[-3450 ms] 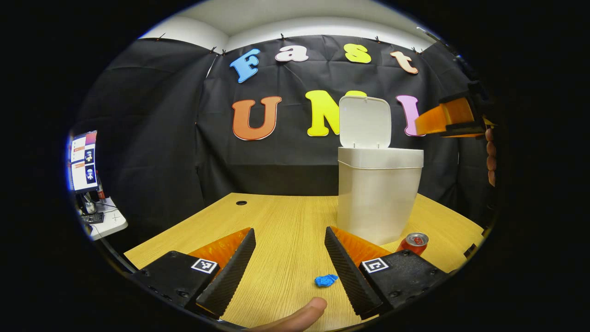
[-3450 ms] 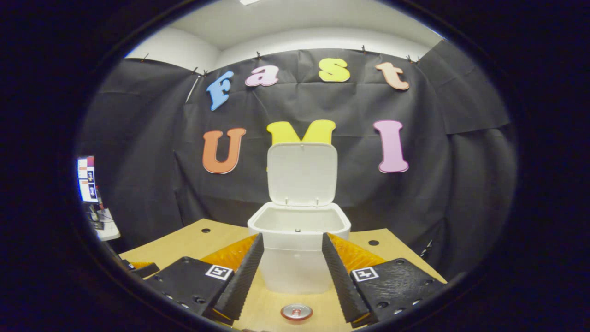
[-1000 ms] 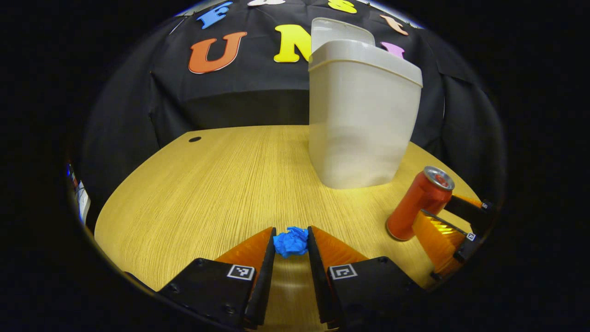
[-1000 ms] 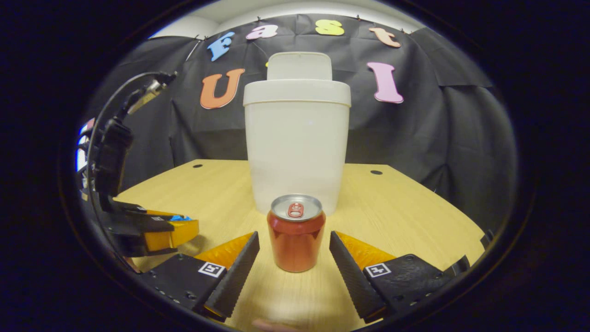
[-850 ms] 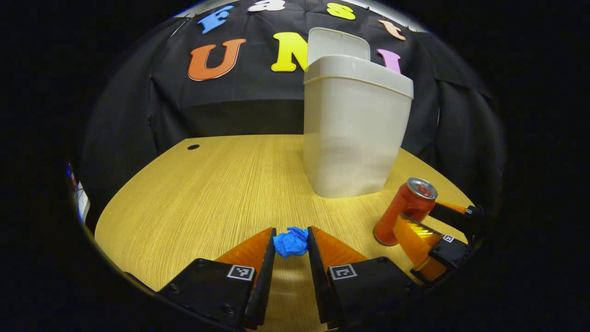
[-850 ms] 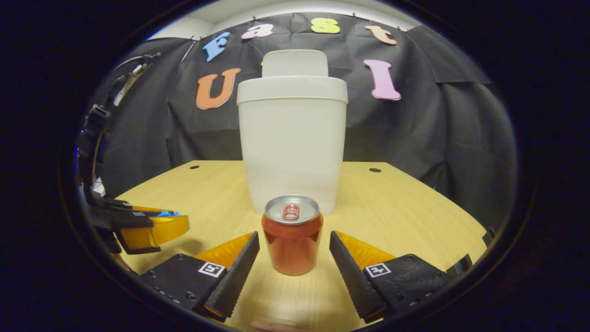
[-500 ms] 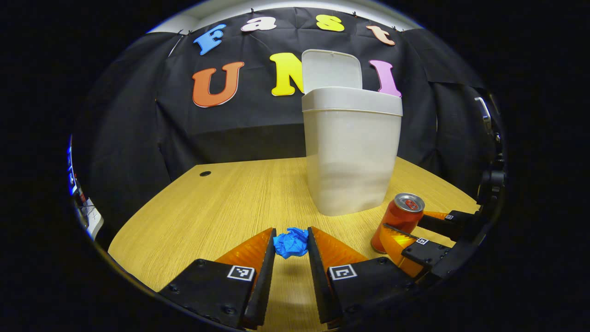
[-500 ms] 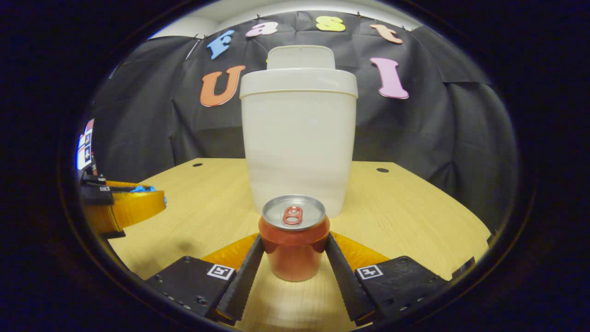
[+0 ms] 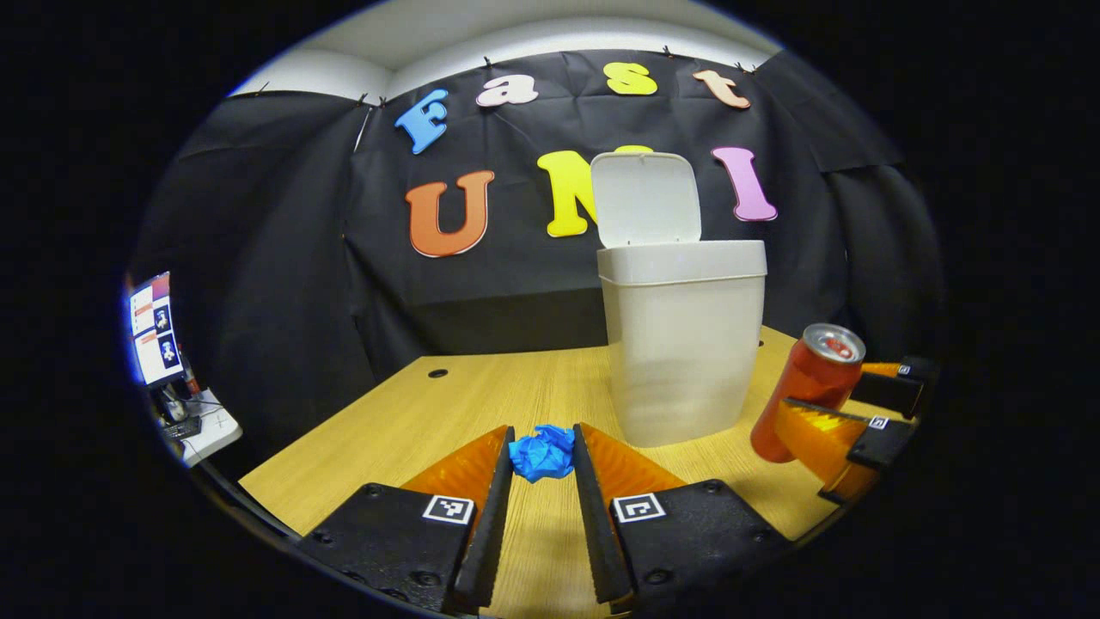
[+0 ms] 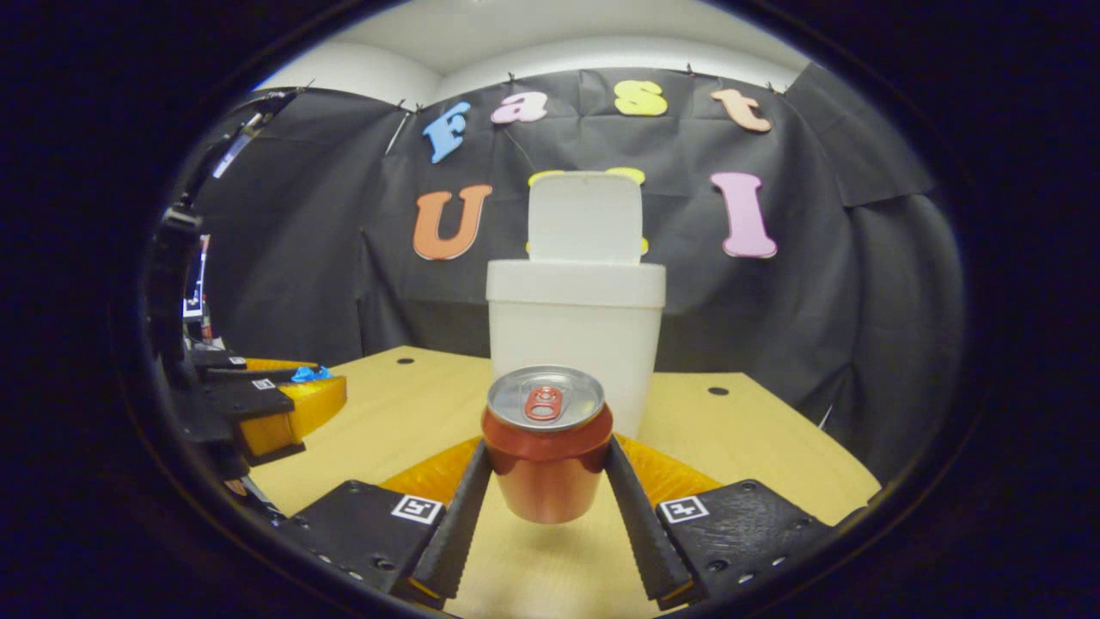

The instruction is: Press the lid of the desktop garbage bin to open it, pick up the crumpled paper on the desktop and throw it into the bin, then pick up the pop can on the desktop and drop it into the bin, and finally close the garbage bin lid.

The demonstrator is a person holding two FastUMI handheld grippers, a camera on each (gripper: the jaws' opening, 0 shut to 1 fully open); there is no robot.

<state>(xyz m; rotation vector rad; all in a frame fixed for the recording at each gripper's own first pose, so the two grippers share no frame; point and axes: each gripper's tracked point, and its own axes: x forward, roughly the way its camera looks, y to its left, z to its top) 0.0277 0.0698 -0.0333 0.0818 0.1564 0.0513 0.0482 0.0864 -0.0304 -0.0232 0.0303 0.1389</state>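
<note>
Bin: desktop garbage bin [image 9: 683, 344] stands on the worktop [image 9: 481, 404], lid [image 9: 644, 199] up — opening done.
Left gripper [image 9: 541, 481]: jaws pinched narrow on the crumpled paper [image 9: 541, 453], held off the worktop, short of the bin.
Right gripper [image 10: 548, 499]: jaws clamped on the pop can [image 10: 546, 443], lifted clear.
Left to do: both drops, lid closing.
Change: half a second ago the can sat on the worktop — now both loads ride higher.
</note>
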